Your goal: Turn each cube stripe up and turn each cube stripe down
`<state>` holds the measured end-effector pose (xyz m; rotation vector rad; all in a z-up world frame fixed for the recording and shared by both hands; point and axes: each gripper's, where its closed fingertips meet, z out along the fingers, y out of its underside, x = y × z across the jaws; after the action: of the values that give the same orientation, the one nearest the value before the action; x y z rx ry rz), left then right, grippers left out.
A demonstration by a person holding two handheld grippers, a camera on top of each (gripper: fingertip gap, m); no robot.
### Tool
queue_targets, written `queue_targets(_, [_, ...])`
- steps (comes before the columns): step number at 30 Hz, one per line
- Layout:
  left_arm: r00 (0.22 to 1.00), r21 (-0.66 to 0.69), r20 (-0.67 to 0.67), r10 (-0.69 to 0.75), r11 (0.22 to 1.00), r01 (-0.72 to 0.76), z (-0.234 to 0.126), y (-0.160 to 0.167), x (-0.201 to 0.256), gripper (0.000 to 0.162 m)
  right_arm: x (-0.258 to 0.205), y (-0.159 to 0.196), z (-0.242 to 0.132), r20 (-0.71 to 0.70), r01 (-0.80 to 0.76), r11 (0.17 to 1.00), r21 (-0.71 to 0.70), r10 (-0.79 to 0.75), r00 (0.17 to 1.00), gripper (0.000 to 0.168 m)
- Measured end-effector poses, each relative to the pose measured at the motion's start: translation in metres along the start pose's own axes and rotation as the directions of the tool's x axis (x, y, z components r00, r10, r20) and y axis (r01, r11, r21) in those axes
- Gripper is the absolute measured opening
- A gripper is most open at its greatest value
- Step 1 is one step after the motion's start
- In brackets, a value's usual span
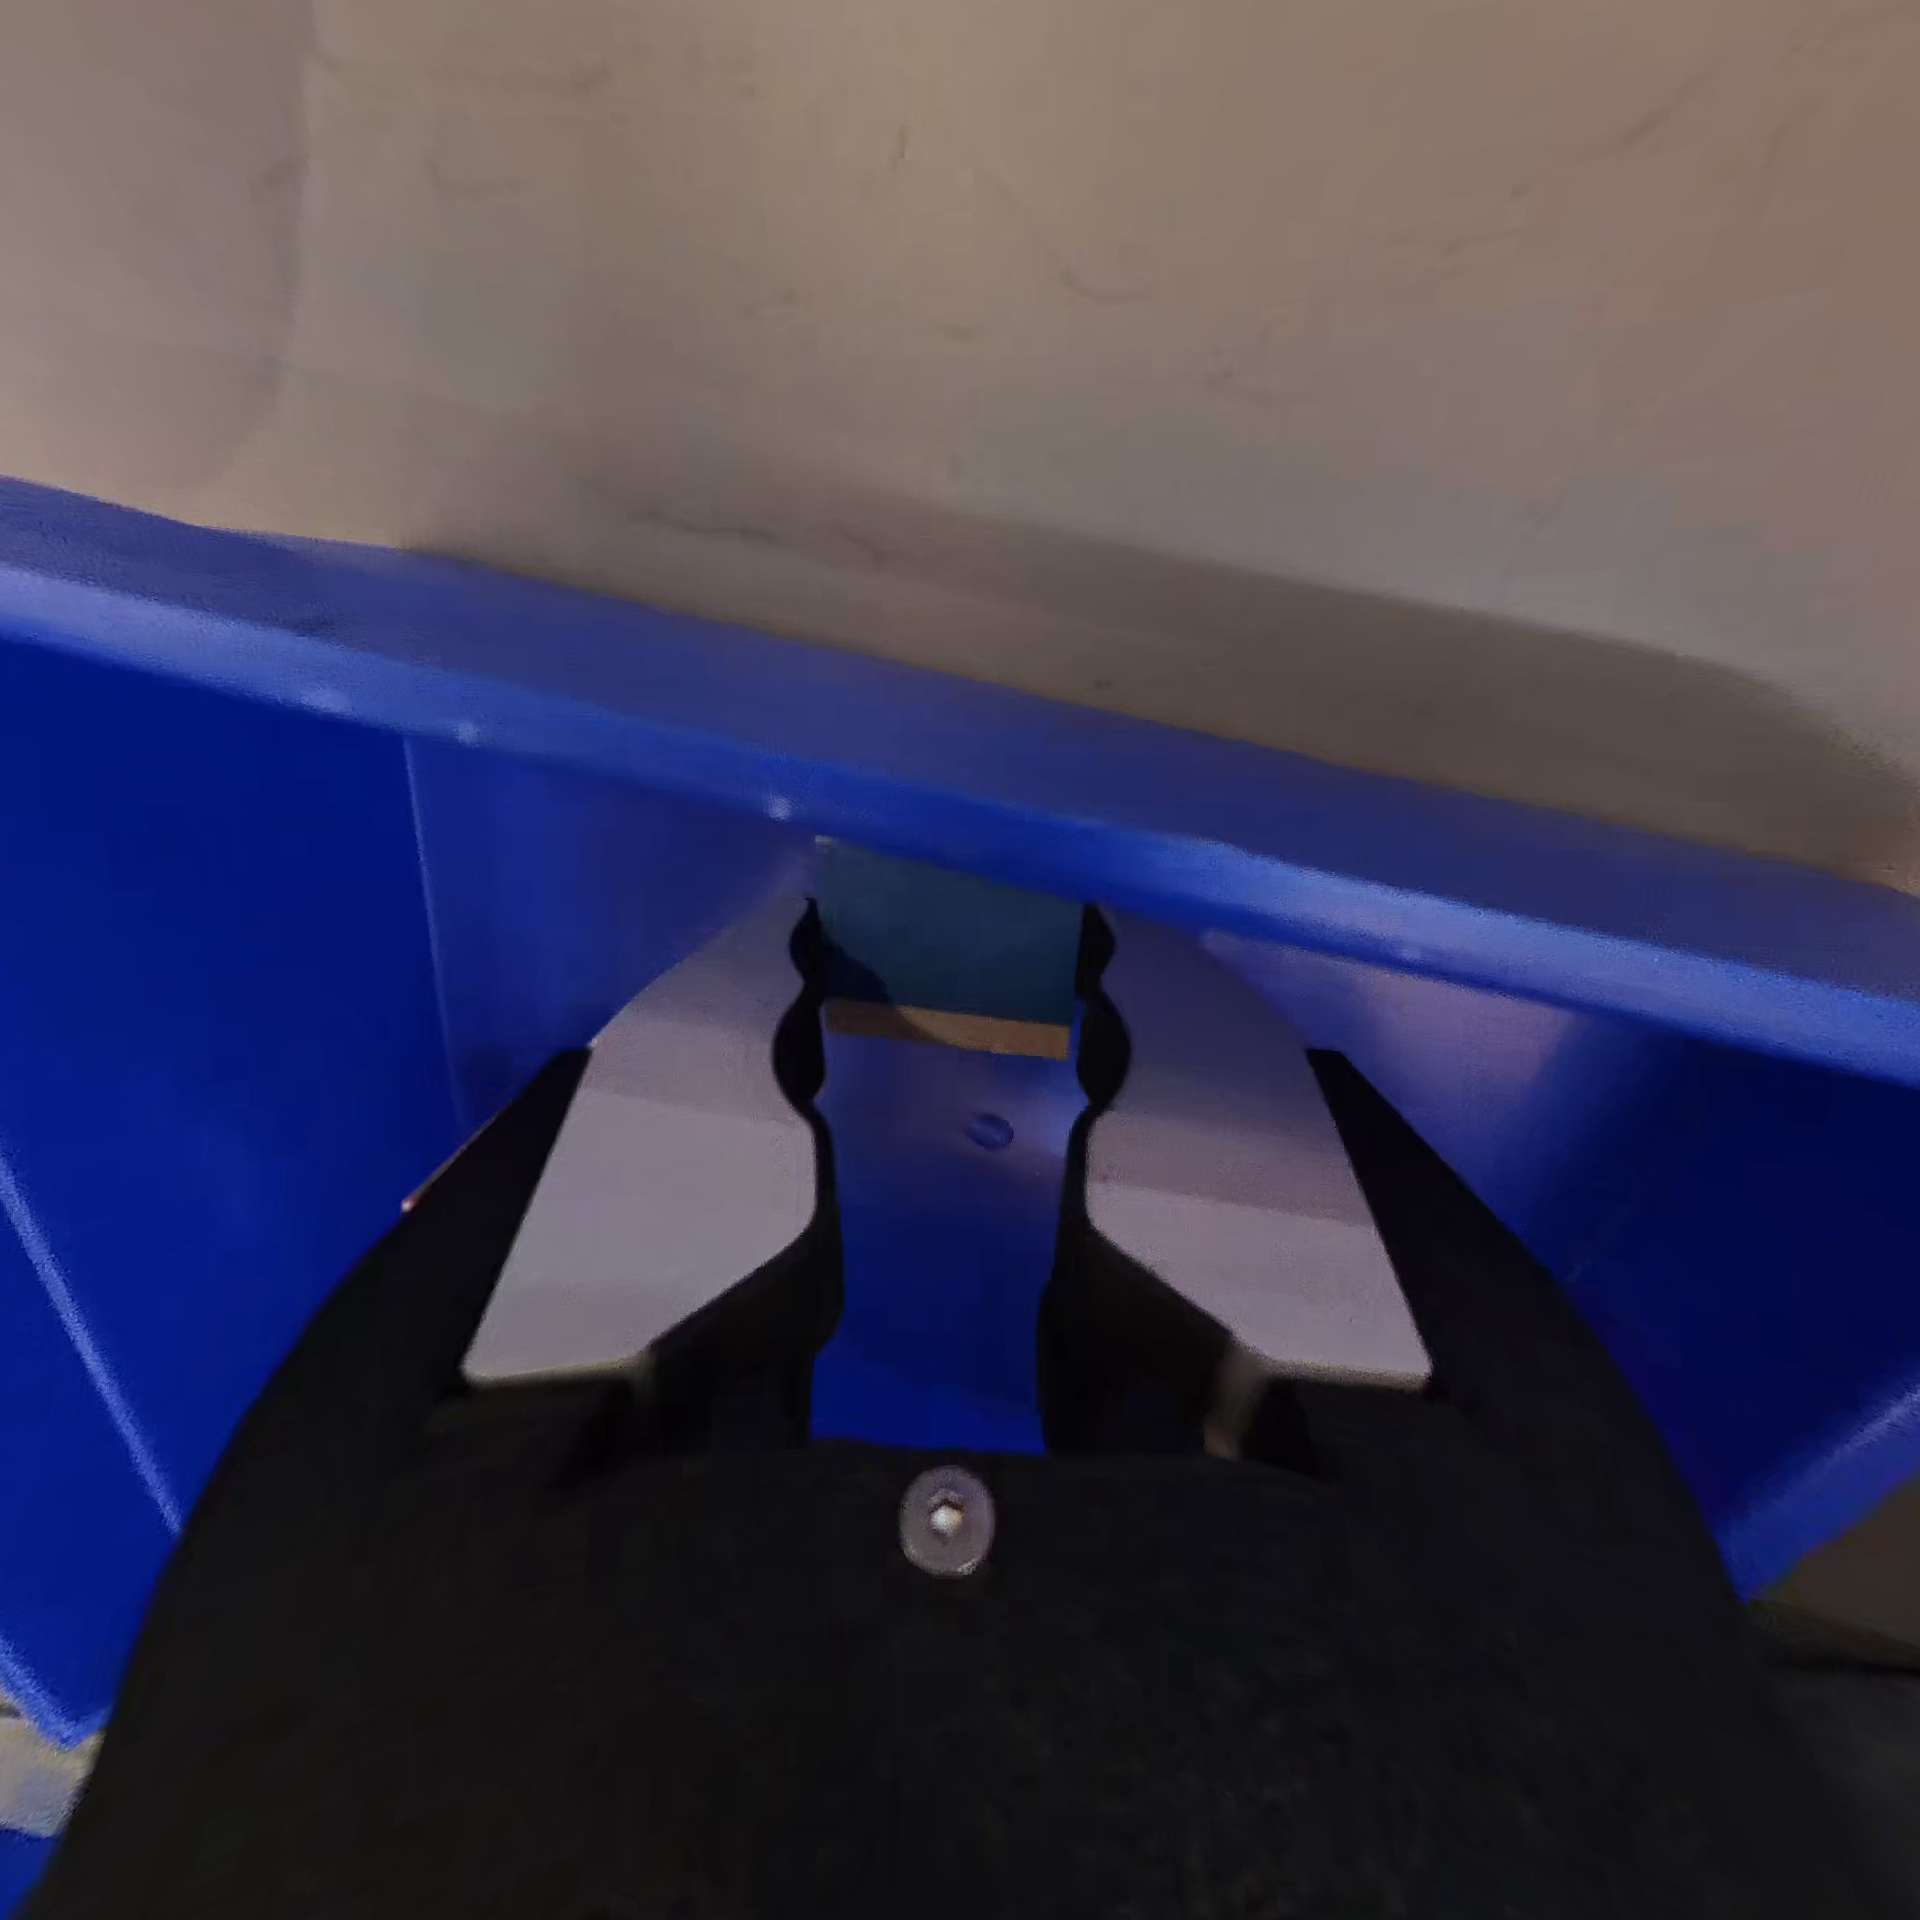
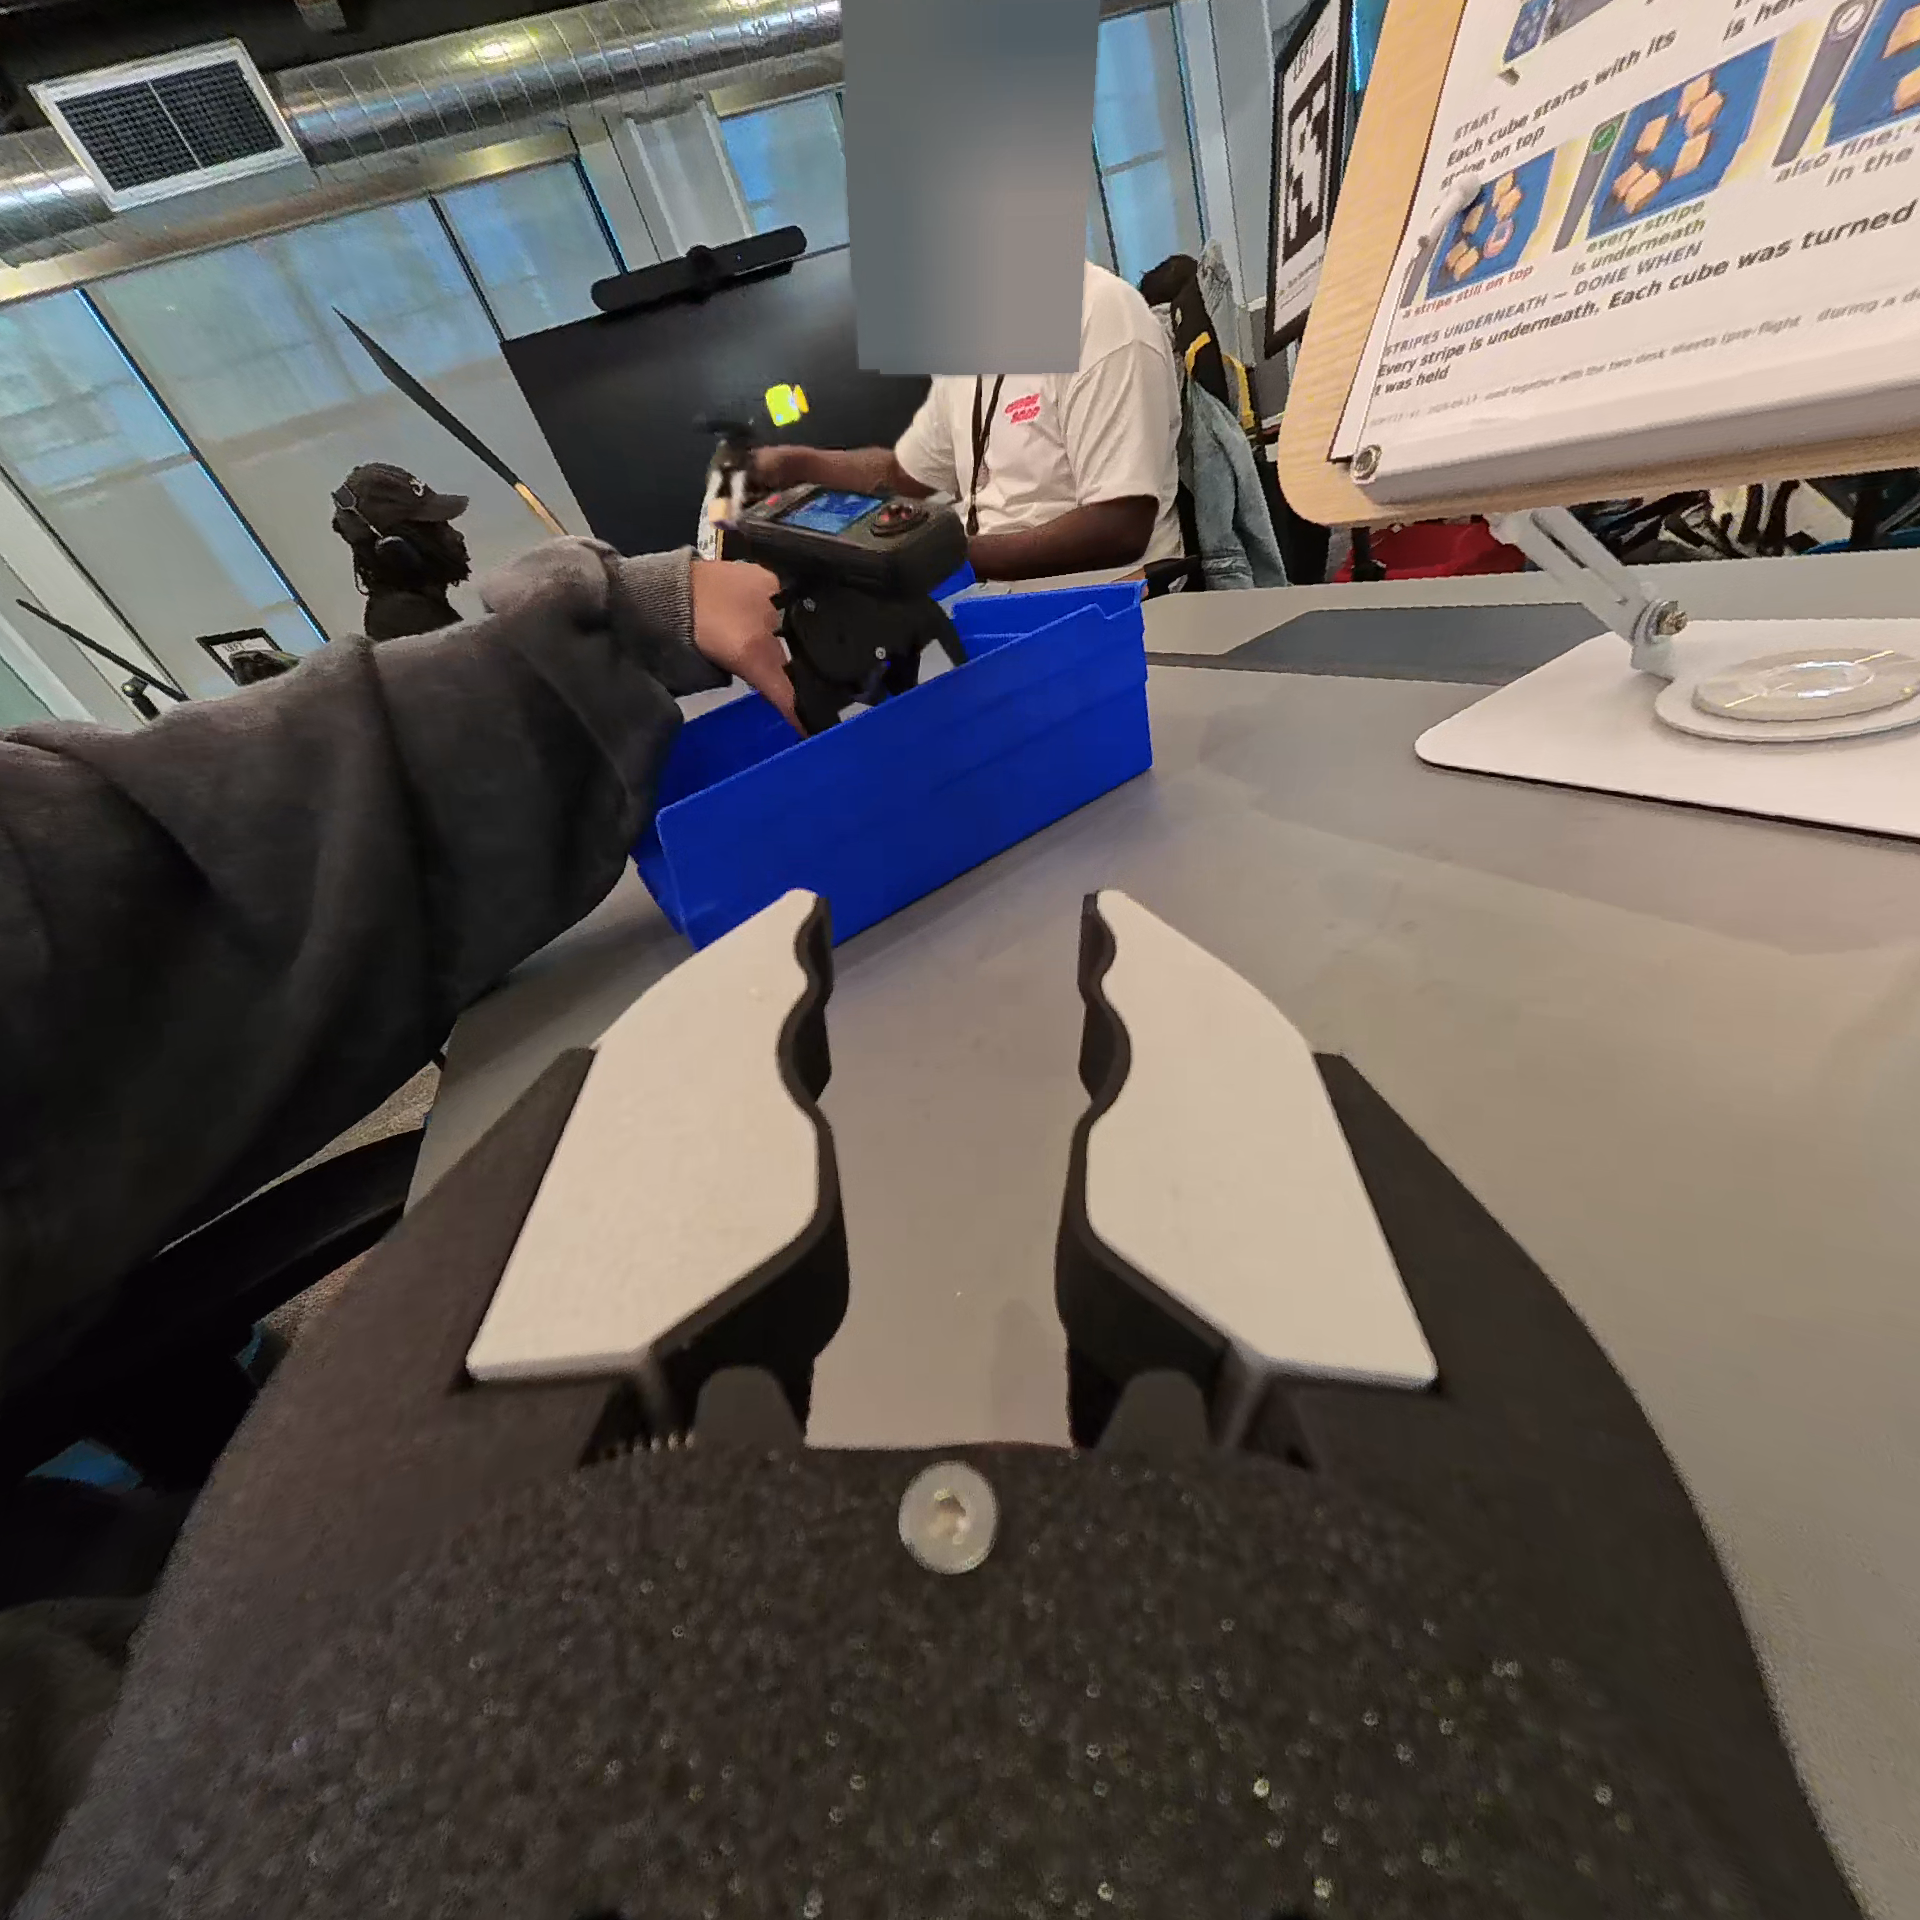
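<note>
While we're reaching into the blue bin [image 1: 935, 769] with the left gripper [image 1: 945, 966], the cube [image 1: 940, 951] is sitting right between its fingertips, up against the bin's far wall, a tan face showing underneath. The fingers are looking closed onto it, so we're judging it gripped. Our right gripper [image 2: 956, 935] is hovering over the grey surface [image 2: 1455, 1039] near the bin's closest corner, fingers parted and holding nothing.
</note>
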<state>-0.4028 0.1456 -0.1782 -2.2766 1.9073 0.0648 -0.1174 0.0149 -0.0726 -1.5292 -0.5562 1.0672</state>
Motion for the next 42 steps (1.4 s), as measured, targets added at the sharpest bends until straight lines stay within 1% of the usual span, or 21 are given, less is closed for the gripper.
queue_targets(2, [0.999, 0.018, -0.040, -0.017, 1.000, 0.018, -0.003, 0.001, 0.002, 0.045, 0.001, 0.000, 0.001, 0.002, -0.010, 1.000, -0.002, 0.010, 1.000, 0.045])
queue_targets(5, [0.997, 0.083, -0.047, -0.060, 0.995, 0.064, -0.017, 0.005, 0.003, 0.045, 0.001, -0.001, 0.002, 0.009, -0.022, 1.000, 0.001, 0.022, 1.000, 0.044])
queue_targets(8, [0.990, 0.178, -0.017, -0.137, 0.974, 0.138, -0.045, 0.011, 0.002, 0.045, 0.000, 0.000, 0.003, 0.015, -0.029, 1.000, -0.003, 0.029, 0.999, 0.044])
queue_targets(10, [0.971, 0.267, 0.007, -0.238, 0.937, 0.227, -0.069, 0.013, -0.001, 0.045, 0.000, -0.001, 0.002, 0.014, -0.024, 1.000, 0.002, 0.024, 1.000, 0.044])
queue_targets(12, [0.932, 0.381, -0.048, -0.360, 0.856, 0.351, -0.094, 0.004, 0.004, 0.045, 0.000, -0.002, 0.001, 0.009, -0.017, 1.000, 0.009, 0.017, 1.000, 0.044])
queue_targets(14, [0.886, 0.488, -0.153, -0.438, 0.746, 0.453, -0.115, -0.014, 0.018, 0.045, 0.001, -0.004, 0.000, 0.008, -0.014, 1.000, 0.018, 0.014, 1.000, 0.045])
queue_targets(16, [0.852, 0.571, -0.282, -0.441, 0.637, 0.518, -0.132, -0.040, 0.043, 0.045, 0.002, -0.004, 0.000, 0.015, -0.032, 0.999, 0.021, 0.032, 0.999, 0.046])
queue_targets(18, [0.803, 0.622, -0.399, -0.443, 0.513, 0.592, -0.144, -0.072, 0.065, 0.045, 0.001, -0.004, 0.000, 0.043, -0.084, 0.996, 0.020, 0.083, 0.996, 0.048])
queue_targets(20, [0.740, 0.639, -0.548, -0.389, 0.377, 0.671, -0.156, -0.110, 0.091, 0.045, 0.000, -0.002, 0.001, 0.073, -0.159, 0.987, 0.005, 0.158, 0.985, 0.053])
queue_targets(22, [0.672, 0.626, -0.688, -0.273, 0.245, 0.740, -0.168, -0.150, 0.118, 0.045, -0.003, 0.000, 0.003, 0.109, -0.278, 0.960, -0.040, 0.281, 0.954, 0.062])
queue_targets(23, [0.631, 0.601, -0.745, -0.217, 0.195, 0.775, -0.171, -0.168, 0.130, 0.045, -0.008, -0.001, 0.003, 0.136, -0.337, 0.939, -0.062, 0.343, 0.930, 0.064])
queue_targets(25, [0.565, 0.547, -0.814, -0.137, 0.146, 0.824, -0.168, -0.201, 0.151, 0.045, -0.020, -0.010, 0.002, 0.207, -0.438, 0.895, -0.086, 0.447, 0.871, 0.068])
queue_targets(26, [0.550, 0.537, -0.826, -0.120, 0.127, 0.834, -0.163, -0.215, 0.157, 0.045, -0.026, -0.017, 0.000, 0.245, -0.483, 0.871, -0.087, 0.489, 0.837, 0.070])
queue_targets(28, [0.519, 0.507, -0.850, -0.095, 0.127, 0.853, -0.150, -0.239, 0.169, 0.045, -0.034, -0.026, -0.002, 0.281, -0.532, 0.841, -0.099, 0.536, 0.796, 0.074])
queue_targets(30, [0.478, 0.467, -0.875, -0.072, 0.130, 0.875, -0.139, -0.255, 0.177, 0.045, -0.035, -0.024, -0.003, 0.254, -0.529, 0.838, -0.134, 0.545, 0.799, 0.073])
queue_targets(32, [0.461, 0.449, -0.885, -0.067, 0.136, 0.883, -0.128, -0.266, 0.182, 0.045, -0.031, -0.022, -0.004, 0.226, -0.528, 0.835, -0.152, 0.550, 0.804, 0.069])
queue_targets(34, [0.452, 0.435, -0.887, -0.089, 0.164, 0.885, -0.115, -0.272, 0.186, 0.045, -0.025, -0.021, -0.005, 0.218, -0.553, 0.820, -0.147, 0.573, 0.790, 0.065])
queue_targets(36, [0.446, 0.426, -0.891, -0.090, 0.181, 0.887, -0.110, -0.275, 0.188, 0.045, -0.018, -0.016, -0.005, 0.205, -0.574, 0.804, -0.159, 0.595, 0.777, 0.063])
queue_targets(39, [0.464, 0.438, -0.879, -0.108, 0.197, 0.877, -0.106, -0.275, 0.188, 0.045, -0.012, -0.005, -0.003, 0.190, -0.581, 0.793, -0.186, 0.609, 0.770, 0.053])
queue_targets(41, [0.470, 0.438, -0.873, -0.129, 0.213, 0.873, -0.100, -0.276, 0.190, 0.045, -0.012, -0.002, -0.003, 0.206, -0.597, 0.778, -0.195, 0.628, 0.751, 0.043])
queue_targets(42, [0.463, 0.431, -0.876, -0.134, 0.210, 0.877, -0.098, -0.276, 0.190, 0.045, -0.011, 0.000, -0.002, 0.206, -0.605, 0.771, -0.201, 0.637, 0.743, 0.043])
